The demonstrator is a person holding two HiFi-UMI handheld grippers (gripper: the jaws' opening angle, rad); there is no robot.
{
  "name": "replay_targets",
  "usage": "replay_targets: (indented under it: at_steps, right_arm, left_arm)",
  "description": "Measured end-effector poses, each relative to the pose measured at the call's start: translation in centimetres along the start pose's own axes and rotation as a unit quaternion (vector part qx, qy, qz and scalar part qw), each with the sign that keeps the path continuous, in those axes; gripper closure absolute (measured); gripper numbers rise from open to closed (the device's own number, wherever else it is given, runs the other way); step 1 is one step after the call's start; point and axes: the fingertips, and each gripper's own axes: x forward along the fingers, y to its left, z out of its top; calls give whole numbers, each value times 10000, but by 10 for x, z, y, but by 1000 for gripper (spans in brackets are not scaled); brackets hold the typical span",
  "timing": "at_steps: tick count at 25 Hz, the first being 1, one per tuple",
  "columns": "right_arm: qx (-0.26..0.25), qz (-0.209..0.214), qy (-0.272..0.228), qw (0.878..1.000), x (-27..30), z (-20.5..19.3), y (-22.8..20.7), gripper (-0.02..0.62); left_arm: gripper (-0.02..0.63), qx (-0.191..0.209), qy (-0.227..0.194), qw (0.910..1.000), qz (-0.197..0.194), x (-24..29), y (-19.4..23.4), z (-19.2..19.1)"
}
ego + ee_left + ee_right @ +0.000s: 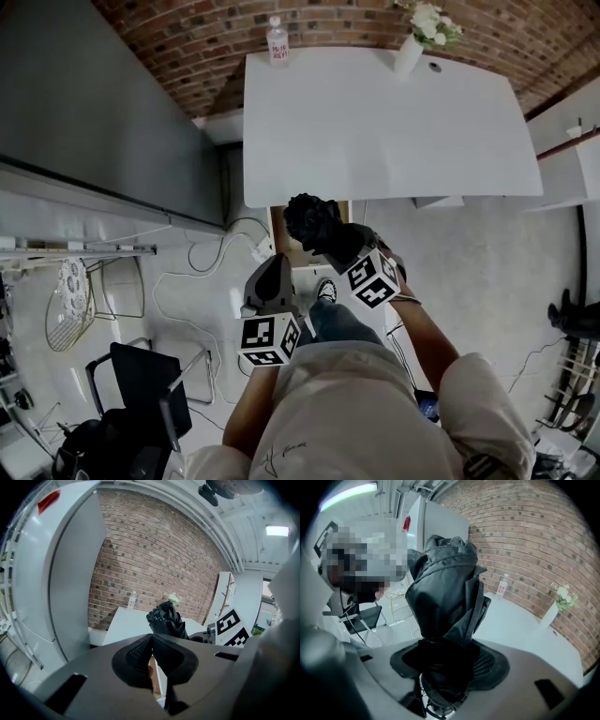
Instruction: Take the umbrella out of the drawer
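Our right gripper (445, 670) was clamped around the lower part of a folded black umbrella (445, 592), holding it upright in the air, and our left gripper (152, 654) beside it had its jaws together on nothing. Beyond them lay the drawer (279, 232) under the white table (375, 122). We judged the umbrella light, its loose fabric soft and slippery over a stiff core, best gripped at the tightly bundled middle.
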Motion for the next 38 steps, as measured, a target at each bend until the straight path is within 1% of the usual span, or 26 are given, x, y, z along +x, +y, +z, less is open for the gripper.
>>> replay_targets:
  at_steps: [6,10,16,21,26,31,38]
  right_arm:
    - [55,-98,-175,9998,-13,10,-7,341]
    - [73,-77,-258,9996,-23,16,-10,341]
    - [94,-116,-580,9982,-44,35,-11,340]
    - [384,-130,-902,9951,-60,50,-10,341]
    - [441,-232,-1110,9926,-76,60,-12,340]
    - [681,-282,-1324,9885,-95,65,-16,341]
    - [737,-395,-1689,9821,-126,78,-19,339]
  left_arm:
    - [589,61,-78,9999,-33,-2,-3,7]
    - [589,94,-141,9998,-39,-4,-6,12]
    - [588,168,-311,9994,-53,-6,-5,27]
    - [588,178,-442,9988,-72,-10,-4,38]
    - [588,189,-545,9983,-125,-16,-7,46]
    - [589,233,-614,9978,-118,-24,-7,50]
    - [588,288,-771,9965,-128,-35,-9,60]
